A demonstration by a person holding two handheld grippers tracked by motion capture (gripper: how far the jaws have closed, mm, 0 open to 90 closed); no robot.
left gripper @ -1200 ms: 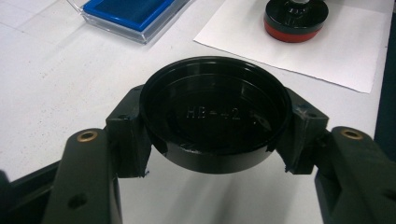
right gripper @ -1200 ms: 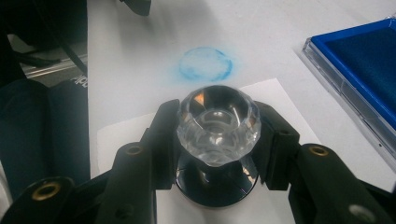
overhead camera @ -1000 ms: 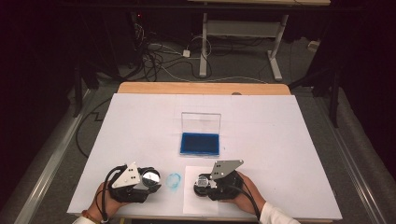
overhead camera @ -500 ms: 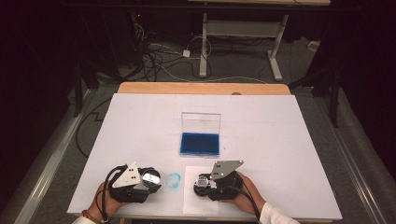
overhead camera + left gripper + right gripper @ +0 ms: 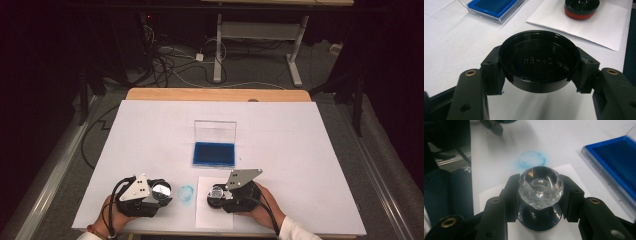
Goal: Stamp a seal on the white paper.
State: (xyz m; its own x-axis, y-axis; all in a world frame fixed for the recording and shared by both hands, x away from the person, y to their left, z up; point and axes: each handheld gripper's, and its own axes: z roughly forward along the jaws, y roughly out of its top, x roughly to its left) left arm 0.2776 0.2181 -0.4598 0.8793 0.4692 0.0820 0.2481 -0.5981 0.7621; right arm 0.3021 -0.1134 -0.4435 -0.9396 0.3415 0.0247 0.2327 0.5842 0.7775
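My left gripper (image 5: pixel 161 192) (image 5: pixel 539 68) is shut on a round black cap (image 5: pixel 537 60) with raised lettering inside, held just above the table near its front edge. My right gripper (image 5: pixel 216 194) (image 5: pixel 540 195) is shut on a stamp (image 5: pixel 540 187) with a clear faceted knob and a dark base. The stamp (image 5: pixel 581 8) stands on a white sheet of paper (image 5: pixel 205 215) (image 5: pixel 496 192), and its base shows a red band. Between the two grippers a faint round blue mark (image 5: pixel 186 193) (image 5: pixel 532 160) lies on the table cover.
An open clear case with a blue ink pad (image 5: pixel 214 154) (image 5: pixel 494 7) (image 5: pixel 616 162) lies in the middle of the white table cover (image 5: pixel 300 150), its lid standing up behind it. Beyond the table's wooden far edge (image 5: pixel 215 94) are cables and a desk frame.
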